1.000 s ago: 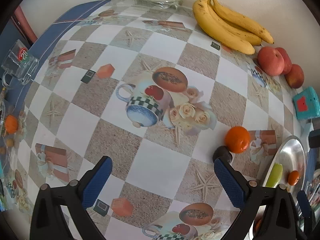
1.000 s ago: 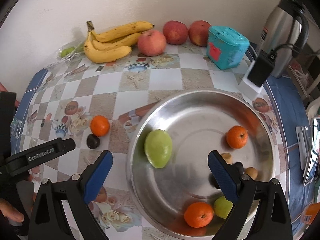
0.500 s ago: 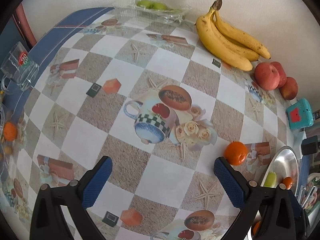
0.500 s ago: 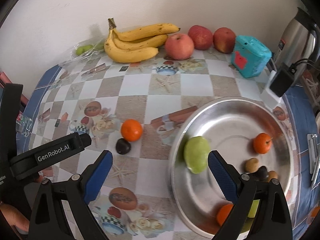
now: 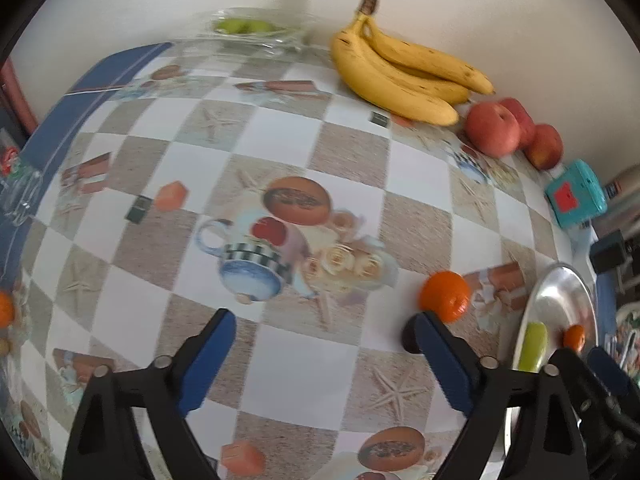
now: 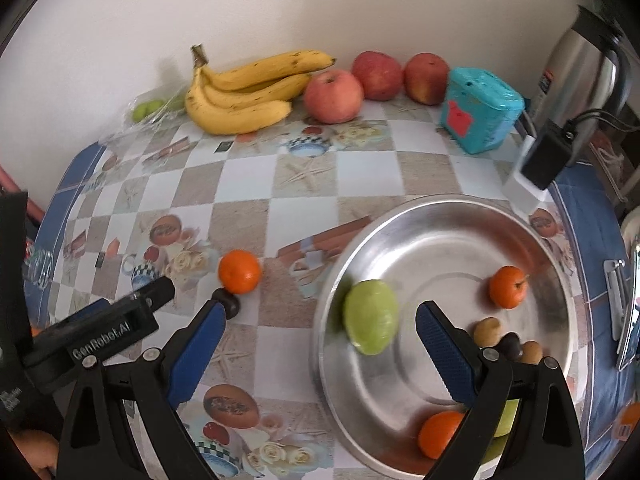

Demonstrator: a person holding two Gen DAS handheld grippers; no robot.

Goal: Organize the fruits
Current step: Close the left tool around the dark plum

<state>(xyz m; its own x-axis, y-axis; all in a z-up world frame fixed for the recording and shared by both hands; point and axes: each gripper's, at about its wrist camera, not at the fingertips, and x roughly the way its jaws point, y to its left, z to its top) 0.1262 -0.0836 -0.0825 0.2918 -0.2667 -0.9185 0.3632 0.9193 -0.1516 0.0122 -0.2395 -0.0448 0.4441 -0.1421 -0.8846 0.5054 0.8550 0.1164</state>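
Note:
A loose orange (image 5: 445,296) (image 6: 239,271) lies on the patterned tablecloth beside a small dark fruit (image 6: 228,303). A steel tray (image 6: 440,240) (image 5: 560,296) holds a green fruit (image 6: 371,322), two oranges (image 6: 507,287), and small brown and dark fruits (image 6: 502,340). My left gripper (image 5: 324,334) is open and empty, its right finger just before the loose orange. My right gripper (image 6: 320,330) is open and empty, hovering over the tray's left rim. Bananas (image 5: 400,76) (image 6: 248,92) and three red apples (image 6: 334,96) (image 5: 494,128) sit by the wall.
A turquoise box (image 6: 480,116) (image 5: 574,194), a steel kettle (image 6: 580,68) and a black plug on a white adapter (image 6: 540,164) stand at the back right. A clear bag of green fruit (image 5: 248,32) lies at the back left. A glass mug (image 5: 16,192) stands at the left edge.
My left gripper drew back and now sits lower, near the loose orange. My right gripper view shifted left, then back right, so the tray sits more to the right than a second ago.

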